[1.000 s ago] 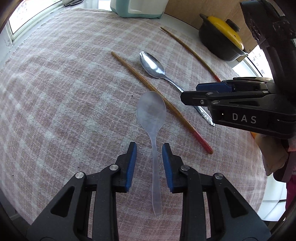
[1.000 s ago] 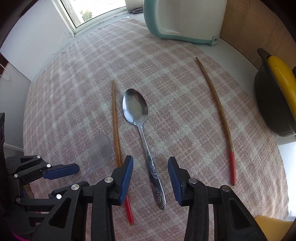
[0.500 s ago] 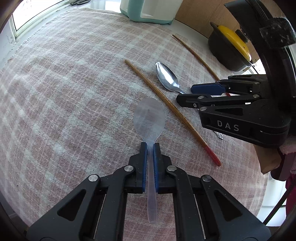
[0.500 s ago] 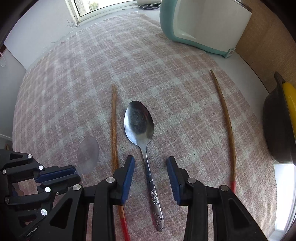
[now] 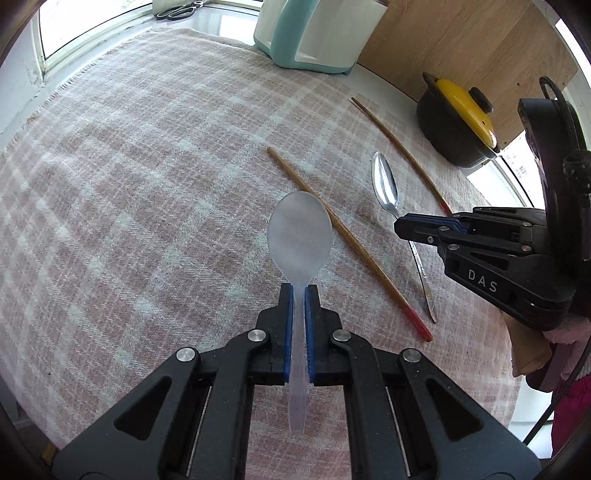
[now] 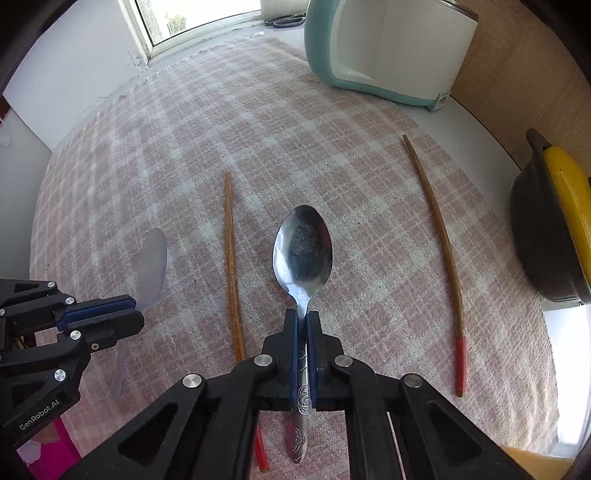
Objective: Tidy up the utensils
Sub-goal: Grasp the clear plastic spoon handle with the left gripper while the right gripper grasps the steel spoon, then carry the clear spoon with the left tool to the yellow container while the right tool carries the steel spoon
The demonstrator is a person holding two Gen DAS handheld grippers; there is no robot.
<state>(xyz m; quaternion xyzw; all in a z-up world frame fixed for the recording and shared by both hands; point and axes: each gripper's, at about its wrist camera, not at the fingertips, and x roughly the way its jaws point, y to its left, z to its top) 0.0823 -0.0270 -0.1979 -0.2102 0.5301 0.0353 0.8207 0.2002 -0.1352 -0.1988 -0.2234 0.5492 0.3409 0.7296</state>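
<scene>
My left gripper (image 5: 299,291) is shut on the handle of a clear plastic spoon (image 5: 299,236), whose bowl sticks out ahead of the pads, just above the checked cloth (image 5: 147,184). My right gripper (image 6: 302,318) is shut on the neck of a metal spoon (image 6: 302,251), bowl forward, patterned handle end behind the pads. In the left wrist view the right gripper (image 5: 400,223) sits at the right over the metal spoon (image 5: 385,184). In the right wrist view the left gripper (image 6: 129,308) is at the left with the plastic spoon (image 6: 151,266). Two red-tipped wooden chopsticks (image 6: 232,273) (image 6: 443,251) lie apart on the cloth.
A teal and white appliance (image 6: 384,48) stands at the far edge of the cloth. A black pot with a yellow lid (image 6: 554,229) sits at the right on the bare counter. Scissors (image 5: 177,11) lie by the window. A wooden board (image 5: 461,48) backs the counter.
Both grippers have shut: the left on the plastic spoon's handle, then the right on the metal spoon's neck. The left gripper has moved left with the plastic spoon in it.
</scene>
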